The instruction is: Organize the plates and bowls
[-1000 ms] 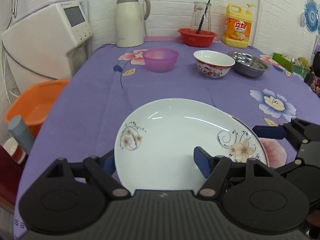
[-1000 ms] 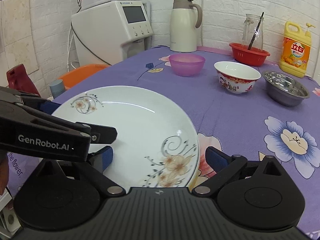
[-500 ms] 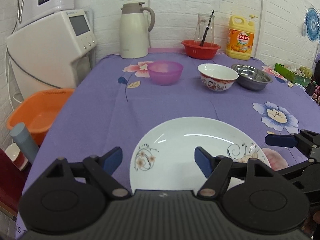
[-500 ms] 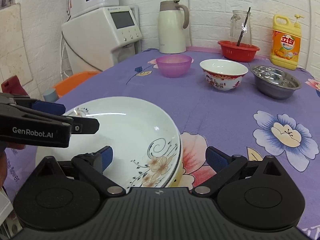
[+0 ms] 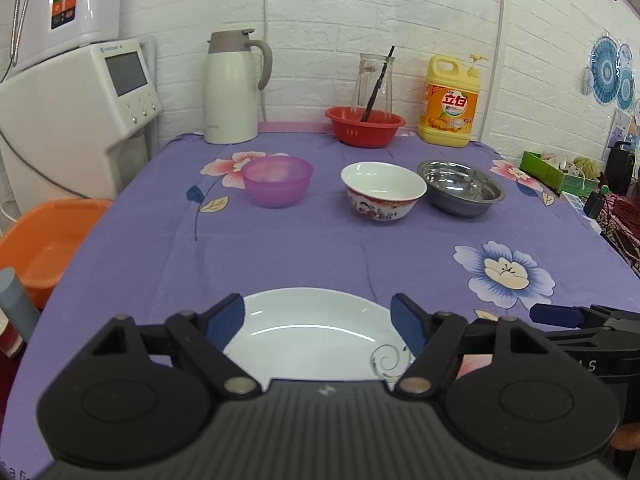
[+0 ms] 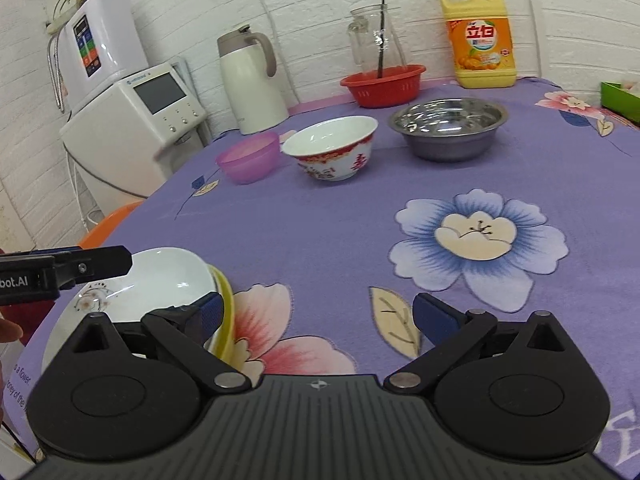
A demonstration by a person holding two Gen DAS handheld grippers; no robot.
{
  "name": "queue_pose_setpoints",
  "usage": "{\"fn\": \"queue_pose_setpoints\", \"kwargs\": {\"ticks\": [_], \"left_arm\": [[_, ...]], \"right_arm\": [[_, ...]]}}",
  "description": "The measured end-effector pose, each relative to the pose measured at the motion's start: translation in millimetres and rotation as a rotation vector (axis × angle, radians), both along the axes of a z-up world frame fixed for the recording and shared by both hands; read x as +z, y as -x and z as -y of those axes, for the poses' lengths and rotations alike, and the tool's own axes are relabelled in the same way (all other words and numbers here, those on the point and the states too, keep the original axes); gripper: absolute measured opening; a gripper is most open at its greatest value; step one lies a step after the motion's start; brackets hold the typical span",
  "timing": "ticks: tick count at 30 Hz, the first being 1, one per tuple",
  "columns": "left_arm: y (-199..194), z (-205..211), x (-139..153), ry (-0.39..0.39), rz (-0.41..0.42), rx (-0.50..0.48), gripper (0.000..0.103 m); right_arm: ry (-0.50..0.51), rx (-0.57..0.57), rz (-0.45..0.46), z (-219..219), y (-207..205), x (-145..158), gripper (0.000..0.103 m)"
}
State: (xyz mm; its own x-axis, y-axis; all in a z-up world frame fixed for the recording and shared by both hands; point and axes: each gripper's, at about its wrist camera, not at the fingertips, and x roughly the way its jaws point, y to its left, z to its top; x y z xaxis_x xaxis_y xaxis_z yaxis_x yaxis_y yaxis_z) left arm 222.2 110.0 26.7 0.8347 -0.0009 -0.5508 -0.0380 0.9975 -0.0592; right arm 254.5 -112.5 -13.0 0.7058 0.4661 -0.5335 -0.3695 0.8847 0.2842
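Observation:
A white floral plate [image 5: 308, 336] lies at the table's near edge, stacked on a yellow-rimmed plate [image 6: 225, 312]; it also shows in the right wrist view [image 6: 160, 280]. My left gripper [image 5: 318, 322] is open and empty just above it. My right gripper [image 6: 318, 314] is open and empty, to the right of the stack. Further back stand a purple bowl [image 5: 277, 186], a white and red bowl [image 5: 382, 191] and a steel bowl [image 5: 460, 192], also in the right wrist view as the purple bowl [image 6: 248, 158], the white and red bowl [image 6: 332, 152] and the steel bowl [image 6: 450, 128].
At the back stand a white kettle [image 5: 232, 88], a red basket [image 5: 364, 126] with a glass jug, and a yellow detergent bottle [image 5: 450, 102]. A white appliance [image 5: 76, 128] and an orange basin [image 5: 40, 240] are left of the table. A green box [image 5: 558, 172] sits at the right.
The white plate has gone down flat onto the stack. My left gripper has let go of it and pulled back. My right gripper has swung right, away from the plates.

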Motion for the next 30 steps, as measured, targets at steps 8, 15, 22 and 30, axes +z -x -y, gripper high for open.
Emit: {"fn": "queue_pose_setpoints", "kwargs": {"ticks": [8, 15, 22, 30], "left_arm": [[-18.4, 30.0, -3.3, 0.047, -0.014, -0.024, 0.074], [-42.4, 62.1, -11.7, 0.164, -0.040, -0.054, 0.074], [-63.1, 68.3, -20.3, 0.126, -0.098, -0.028, 0.074], [-83.0, 64.9, -21.5, 0.105, -0.107, 0.028, 0.074]], "right_arm": [[0.072, -0.095, 0.030, 49.3, -20.3, 7.1, 0.103], [0.099, -0.147, 0.074, 75.4, -66.8, 21.0, 0.103], [0.170, -0.134, 0.139, 78.7, -172.6, 63.2, 0.103], [0.254, -0.049, -0.013, 74.5, -249.7, 32.4, 0.103]]}}
